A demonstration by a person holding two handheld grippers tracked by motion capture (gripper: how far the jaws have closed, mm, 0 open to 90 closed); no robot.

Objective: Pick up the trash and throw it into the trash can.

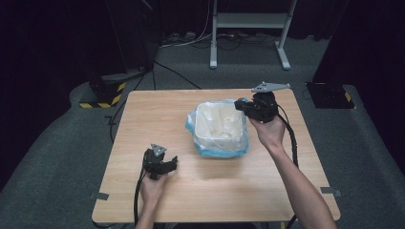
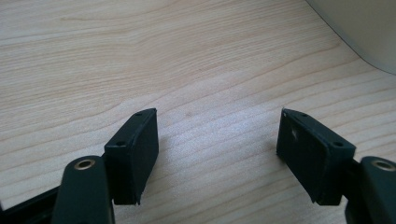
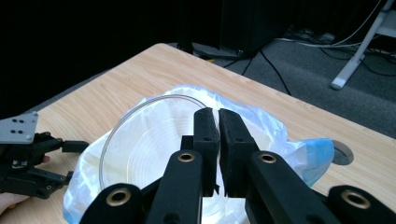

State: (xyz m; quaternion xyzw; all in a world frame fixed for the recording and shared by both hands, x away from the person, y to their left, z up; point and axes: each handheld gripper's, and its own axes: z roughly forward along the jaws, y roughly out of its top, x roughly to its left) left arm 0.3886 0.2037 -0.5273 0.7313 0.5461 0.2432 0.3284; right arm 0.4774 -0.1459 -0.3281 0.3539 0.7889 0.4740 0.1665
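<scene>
Two grippers over one wooden table [image 1: 143, 124]. Left gripper [image 1: 162, 164]: resting low on the table, jaws spread wide with bare wood between them and nothing held; the bin's pale wall stands just ahead and to their right. Centre: white bin [image 1: 220, 125] lined with a blue-tinted plastic bag [image 1: 217, 151], a clear round lid [image 3: 140, 140] lying inside. Right gripper [image 3: 218, 135]: at the bin's far right rim, jaws closed together, pinching the lid's thin edge as far as can be told.
</scene>
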